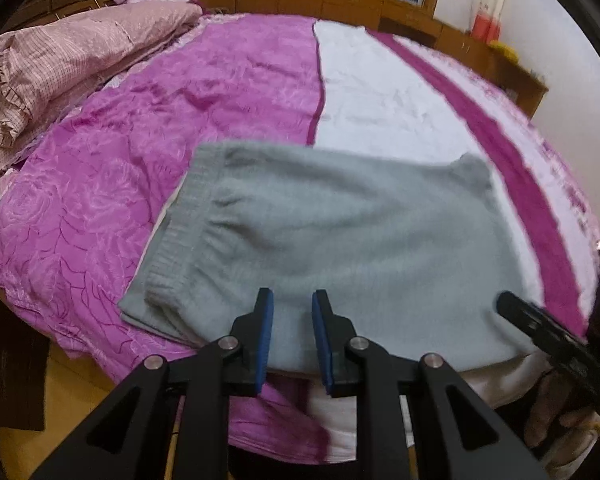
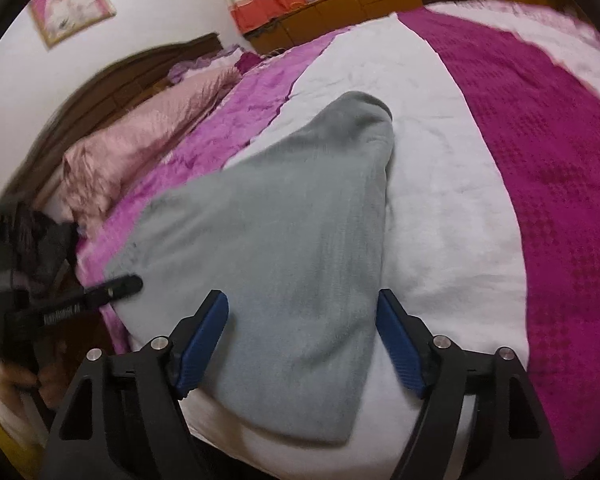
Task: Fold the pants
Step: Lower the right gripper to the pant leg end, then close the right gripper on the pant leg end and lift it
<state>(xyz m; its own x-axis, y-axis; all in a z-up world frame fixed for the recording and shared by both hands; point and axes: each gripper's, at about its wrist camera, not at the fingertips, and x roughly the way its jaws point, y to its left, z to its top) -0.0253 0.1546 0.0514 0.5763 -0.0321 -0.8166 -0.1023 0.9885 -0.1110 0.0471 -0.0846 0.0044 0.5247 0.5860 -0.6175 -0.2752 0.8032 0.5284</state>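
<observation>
The grey fleece pants [image 1: 320,240] lie folded into a short block on the bed, ribbed waistband at the left. They also show in the right wrist view [image 2: 284,248]. My left gripper [image 1: 293,300] hovers over the pants' near edge, jaws open a little, nothing between them. My right gripper [image 2: 302,300] is wide open and empty above the near end of the pants. The right gripper's black finger shows in the left wrist view [image 1: 540,324] at the pants' right edge. The left gripper shows in the right wrist view [image 2: 112,286] at the pants' left edge.
The bed has a purple rose-pattern cover [image 1: 120,180], a white blanket [image 1: 380,96] and a magenta blanket [image 2: 548,152]. Pink bedding [image 1: 60,64] is piled at the headboard. Wooden cabinets [image 1: 340,0] line the far wall. The bed's front edge is just below the grippers.
</observation>
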